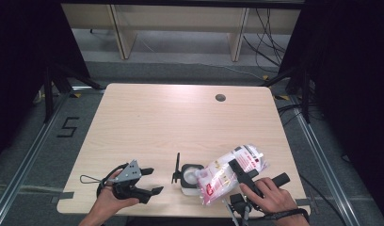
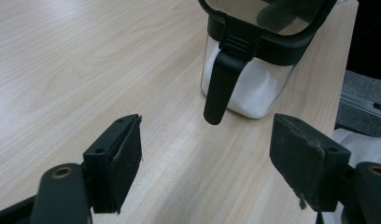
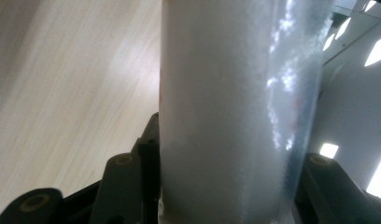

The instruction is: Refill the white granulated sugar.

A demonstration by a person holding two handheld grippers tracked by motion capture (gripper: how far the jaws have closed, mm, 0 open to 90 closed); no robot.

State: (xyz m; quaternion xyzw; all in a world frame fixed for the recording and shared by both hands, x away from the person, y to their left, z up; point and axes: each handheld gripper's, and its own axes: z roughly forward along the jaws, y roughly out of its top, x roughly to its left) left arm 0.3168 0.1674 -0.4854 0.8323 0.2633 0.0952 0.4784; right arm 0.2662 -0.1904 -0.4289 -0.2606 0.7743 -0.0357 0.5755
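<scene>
While the left hand-held gripper rests wide open and empty on the tabletop, the right hand-held gripper clamps a white bag tilted over the open container between them.

A white plastic bag with red print tilts over the open clear container of white powder.

Two black grippers are seen on bare forearms. The left gripper is topped by a grey three-cornered plate dotted with small holes, and a thin black cable is looped off at nine o'clock. Brass-coloured rivets are set in its black arms, and worn, chipped pads are fitted. A black strap is worn behind the right gripper.
</scene>
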